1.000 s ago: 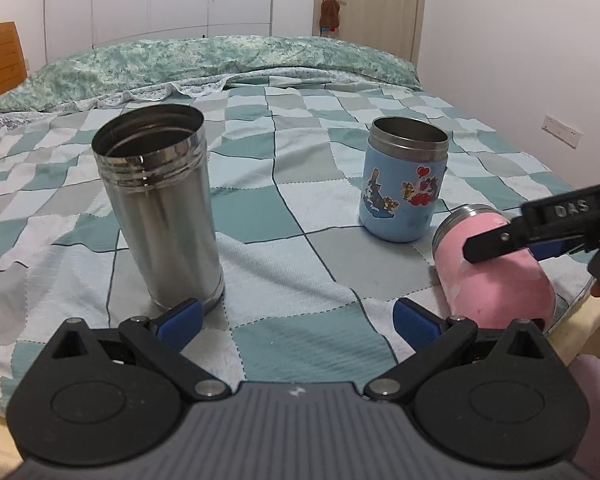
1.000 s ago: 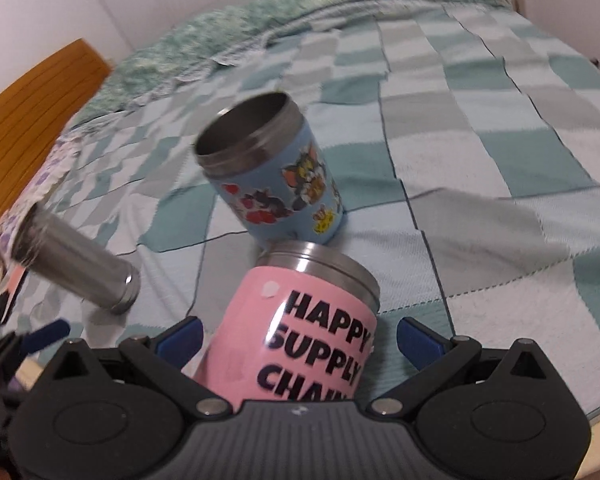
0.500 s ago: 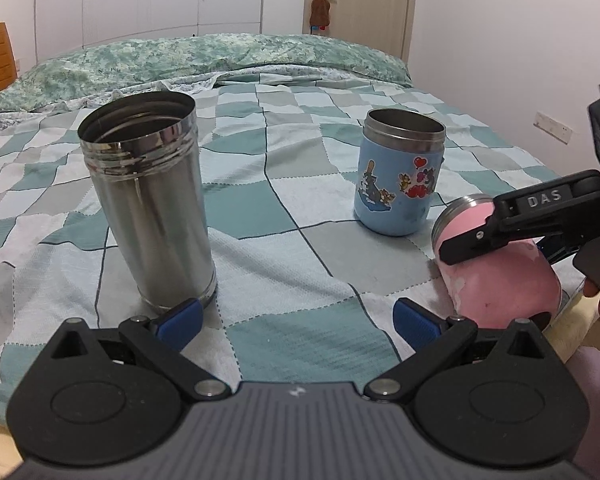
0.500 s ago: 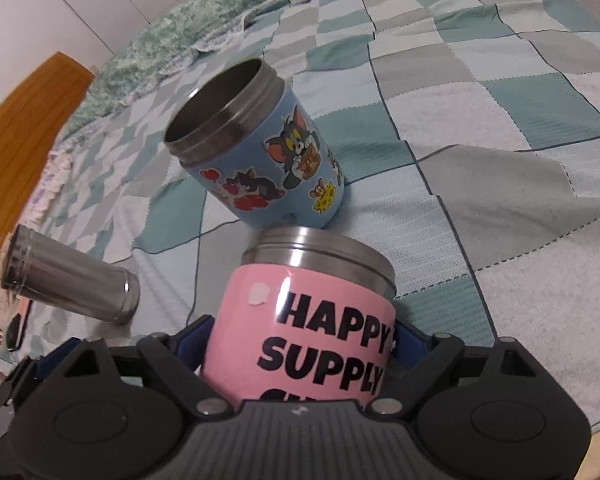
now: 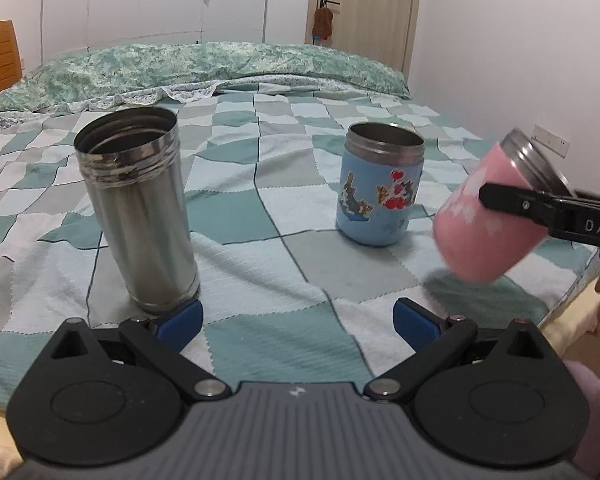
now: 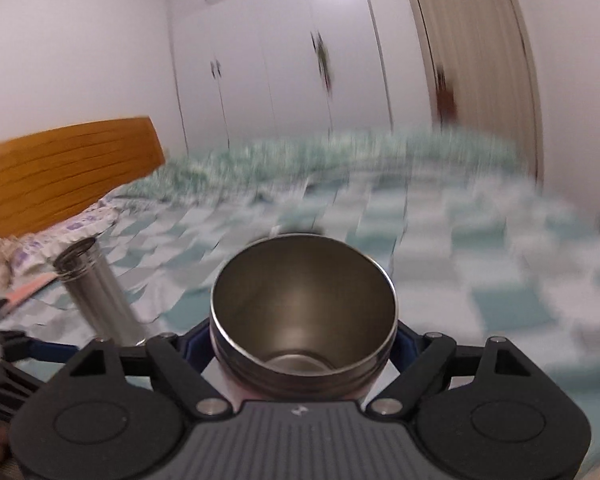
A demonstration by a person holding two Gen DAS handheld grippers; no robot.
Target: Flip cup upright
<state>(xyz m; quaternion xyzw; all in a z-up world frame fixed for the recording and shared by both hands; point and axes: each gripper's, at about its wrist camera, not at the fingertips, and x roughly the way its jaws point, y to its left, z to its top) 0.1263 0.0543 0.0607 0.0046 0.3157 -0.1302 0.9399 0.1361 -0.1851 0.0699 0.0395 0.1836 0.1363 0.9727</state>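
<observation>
- The pink cup is held clear of the checked bedspread, tilted, its steel rim up and to the right.
- The right gripper is clamped on the pink cup; in the right wrist view its blue pads are pressed against both sides of the cup, and the bare steel inside is seen through the open mouth.
- The left gripper is held low over the near edge of the bed, its fingers spread wide with nothing between them.
- A tall steel flask is stood upright just beyond the left fingertip.
- A blue cartoon cup is stood upright on the bedspread, near the pink cup and apart from it.
- The right wrist view is blurred beyond the cup.
</observation>
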